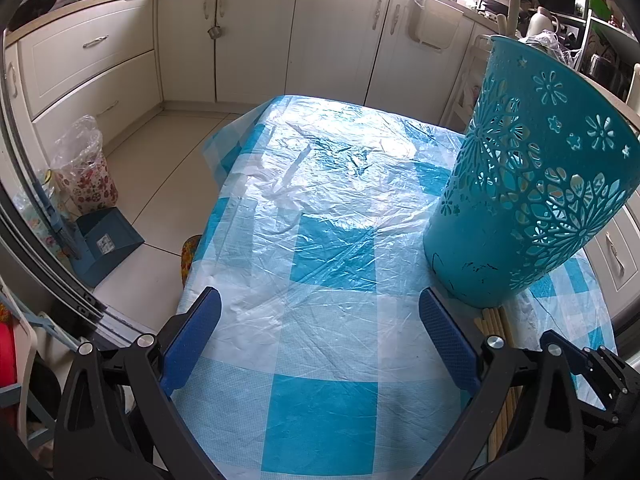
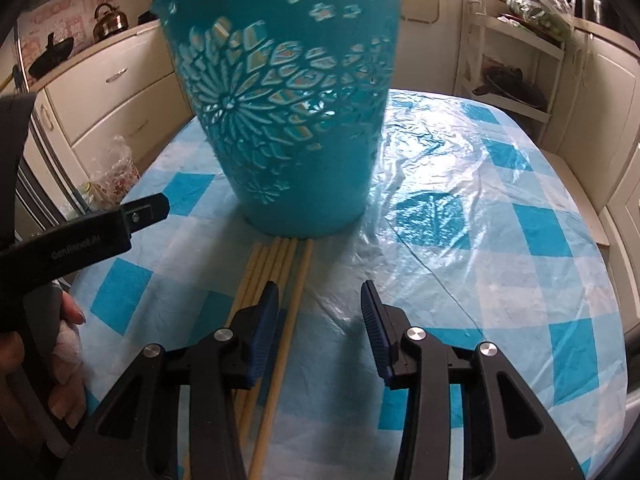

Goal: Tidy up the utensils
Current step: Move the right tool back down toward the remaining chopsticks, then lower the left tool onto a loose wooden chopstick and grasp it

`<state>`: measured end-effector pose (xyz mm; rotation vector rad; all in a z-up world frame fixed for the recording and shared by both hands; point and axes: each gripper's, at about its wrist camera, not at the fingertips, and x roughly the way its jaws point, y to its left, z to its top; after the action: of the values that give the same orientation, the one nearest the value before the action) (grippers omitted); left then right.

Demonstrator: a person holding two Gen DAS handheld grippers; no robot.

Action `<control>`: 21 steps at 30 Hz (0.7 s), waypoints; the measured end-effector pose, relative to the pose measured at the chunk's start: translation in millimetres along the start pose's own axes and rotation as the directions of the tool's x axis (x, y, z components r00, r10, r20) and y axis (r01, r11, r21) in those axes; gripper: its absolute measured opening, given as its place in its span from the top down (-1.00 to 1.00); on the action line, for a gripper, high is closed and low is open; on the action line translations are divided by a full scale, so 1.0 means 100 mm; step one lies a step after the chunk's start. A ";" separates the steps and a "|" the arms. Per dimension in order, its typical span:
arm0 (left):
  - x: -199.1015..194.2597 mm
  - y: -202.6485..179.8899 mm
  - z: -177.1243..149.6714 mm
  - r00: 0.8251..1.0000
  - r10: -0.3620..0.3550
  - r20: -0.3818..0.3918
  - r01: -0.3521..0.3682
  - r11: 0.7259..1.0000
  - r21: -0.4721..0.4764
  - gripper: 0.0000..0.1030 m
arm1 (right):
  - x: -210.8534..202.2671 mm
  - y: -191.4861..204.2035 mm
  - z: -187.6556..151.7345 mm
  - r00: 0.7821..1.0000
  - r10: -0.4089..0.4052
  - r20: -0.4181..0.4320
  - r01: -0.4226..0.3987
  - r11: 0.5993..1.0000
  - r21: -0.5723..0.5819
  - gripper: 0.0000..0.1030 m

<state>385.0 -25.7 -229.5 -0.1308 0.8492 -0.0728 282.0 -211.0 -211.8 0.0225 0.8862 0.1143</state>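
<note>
A teal plastic basket (image 1: 532, 176) with cut-out flowers stands upright on the blue-and-white checked table (image 1: 320, 408). In the right wrist view the basket (image 2: 288, 120) fills the middle, and several wooden chopsticks (image 2: 276, 264) lie side by side in front of its base. My right gripper (image 2: 319, 288) hangs open just above them. One chopstick (image 2: 298, 300) lies between its fingers, close to the left one and not pressed; the others lie under and left of that finger. My left gripper (image 1: 320, 292) is open and empty over bare cloth, left of the basket, with the chopsticks (image 1: 496, 320) beyond its right finger.
A clear plastic sheet covers the tablecloth (image 2: 480, 240). The left gripper's body (image 2: 120, 224) and a hand (image 2: 68, 320) sit at the left edge of the right wrist view. White kitchen cabinets (image 1: 256, 40) surround the table. On the floor to the left are a floral bin (image 1: 88, 176) and a blue dustpan (image 1: 104, 244).
</note>
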 end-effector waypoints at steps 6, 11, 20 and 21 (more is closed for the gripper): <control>0.00 0.00 0.00 1.000 0.000 -0.001 0.000 1.000 0.000 -0.85 | 0.01 0.00 -0.02 0.999 -0.031 -0.014 0.030 0.999 -0.018 0.50; 0.00 0.01 -0.01 1.000 -0.009 -0.001 0.009 1.000 0.007 -0.85 | -0.02 -0.01 -0.05 0.999 -0.041 -0.022 0.040 0.998 -0.045 0.68; -0.16 -0.57 -0.23 0.996 -0.091 -0.020 0.092 0.954 0.286 -0.85 | -0.11 -0.32 -0.08 0.999 0.019 -0.046 -0.016 0.998 0.067 0.77; -0.16 -0.65 -0.26 0.996 -0.090 -0.027 0.094 0.948 0.305 -0.85 | -0.11 -0.35 -0.09 0.999 0.025 -0.045 -0.022 0.997 0.074 0.77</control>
<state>353.7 -90.8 -224.9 0.1226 0.8347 -0.2925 271.0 -247.1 -211.2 0.0990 0.9361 0.1044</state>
